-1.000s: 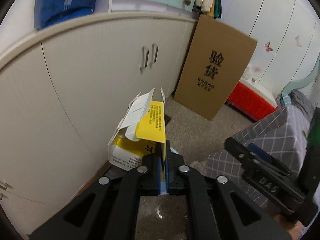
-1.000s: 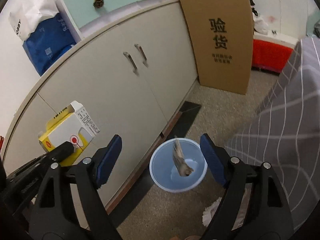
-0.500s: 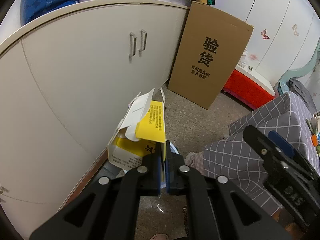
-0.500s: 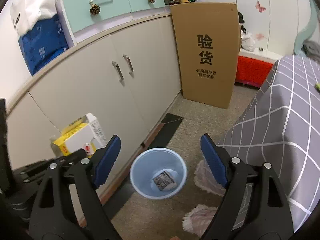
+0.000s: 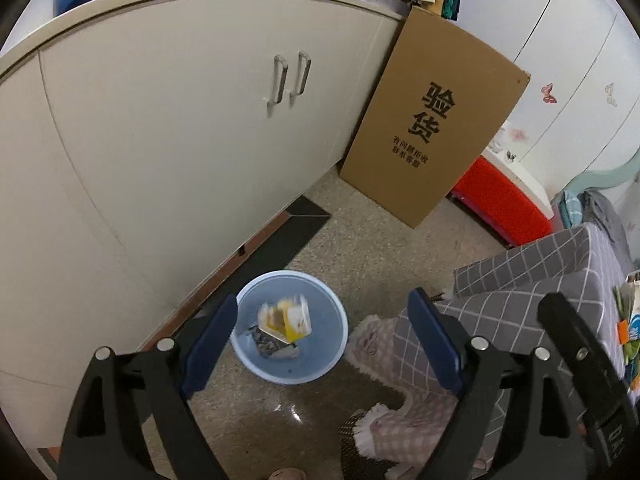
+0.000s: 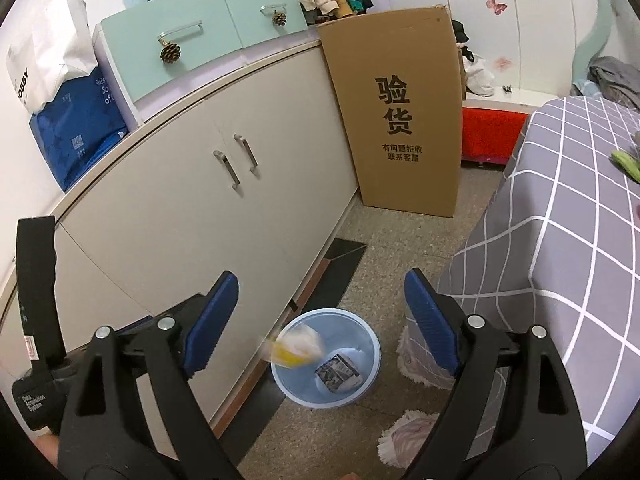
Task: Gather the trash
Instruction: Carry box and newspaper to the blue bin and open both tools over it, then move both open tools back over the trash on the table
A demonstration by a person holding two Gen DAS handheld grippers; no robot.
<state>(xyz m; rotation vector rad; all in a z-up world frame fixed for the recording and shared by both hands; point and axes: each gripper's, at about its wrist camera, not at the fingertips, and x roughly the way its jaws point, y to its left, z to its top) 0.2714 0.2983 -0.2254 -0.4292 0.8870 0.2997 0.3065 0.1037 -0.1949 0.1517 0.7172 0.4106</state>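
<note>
The cabinet (image 5: 180, 140) runs along the left. The left gripper (image 5: 320, 328) has just sprung apart, nothing between its jaws; below it the yellow-and-white carton (image 5: 286, 318), blurred, is inside the blue bin (image 5: 320, 364) on the floor by the cabinet's base, over a dark packet (image 6: 338, 372). The right gripper (image 6: 320, 320) also stands wide, empty. The checked cloth (image 6: 560, 240) hangs at right.

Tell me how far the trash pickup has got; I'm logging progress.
Done: a dark wrapper lies in the blue bin. In hand: nothing. The left claw has just opened, and the yellow box is blurred, dropping into the bin. The right claw is open too. Left: something green on the checked cloth may be trash.
</note>
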